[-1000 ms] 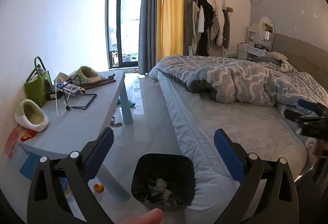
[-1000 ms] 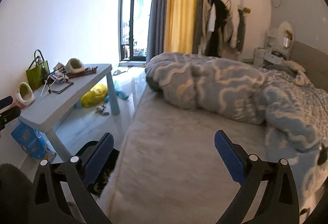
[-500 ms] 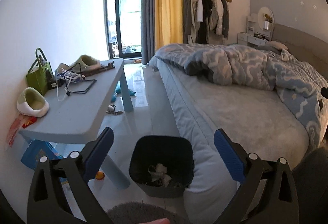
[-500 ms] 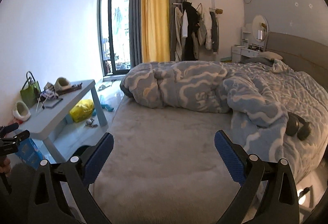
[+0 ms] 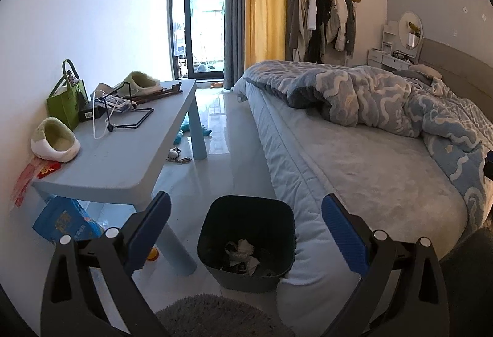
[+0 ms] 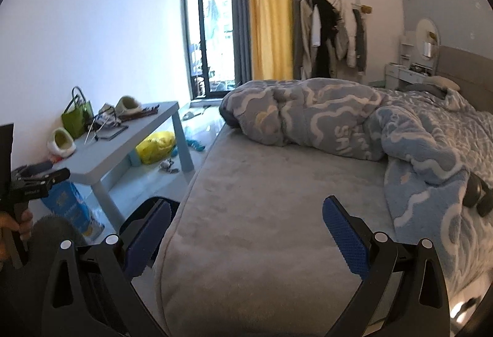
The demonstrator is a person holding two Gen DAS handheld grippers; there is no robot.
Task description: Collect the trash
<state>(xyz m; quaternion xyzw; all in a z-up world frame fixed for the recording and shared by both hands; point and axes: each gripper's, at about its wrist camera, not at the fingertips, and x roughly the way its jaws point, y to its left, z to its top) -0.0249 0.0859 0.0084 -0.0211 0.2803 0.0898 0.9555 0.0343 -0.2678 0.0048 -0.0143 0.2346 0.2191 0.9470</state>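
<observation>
dark bin (image 5: 246,240) wedged between table (image 5: 123,161) leg and bed (image 5: 354,183).

Dark bin (image 5: 246,232), pale blue table (image 5: 123,158), wave-patterned blue duvet (image 6: 354,124)

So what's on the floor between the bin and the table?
Bare floor: in the left wrist view only a glossy strip separates the bin from the table leg.

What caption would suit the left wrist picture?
Open left gripper hovers above a dark trash bin holding crumpled paper, between a blue table and the bed.
</observation>
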